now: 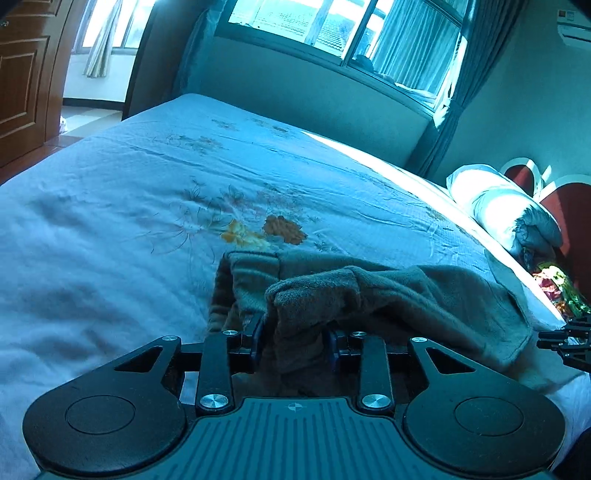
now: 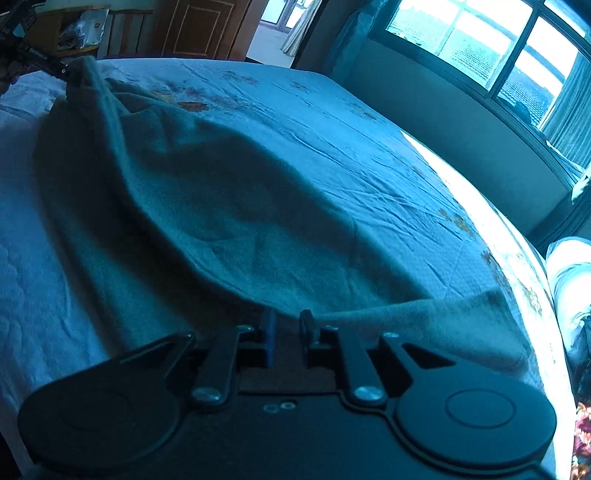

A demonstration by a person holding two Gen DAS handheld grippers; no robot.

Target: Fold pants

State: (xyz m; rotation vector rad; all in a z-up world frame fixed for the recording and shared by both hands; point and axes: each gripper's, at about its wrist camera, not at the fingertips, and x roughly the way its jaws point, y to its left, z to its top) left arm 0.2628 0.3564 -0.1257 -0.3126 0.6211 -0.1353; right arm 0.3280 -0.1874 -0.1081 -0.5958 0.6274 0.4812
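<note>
While pinching bunched cloth, left claw (image 1: 295, 341) grips one end of the pants (image 1: 388, 295); right claw (image 2: 286, 325) nips the opposite hem, pads nearly together. Soft, thick, fleecy, limp: sags between both claws over the bed (image 1: 129, 206). Light, not slippery, likely to droop. Best held at corners or waistband.

Both wrist views low and close over the bed (image 1: 110, 206) — facing the window (image 1: 332, 29), sharing the pants (image 1: 406, 295).
</note>
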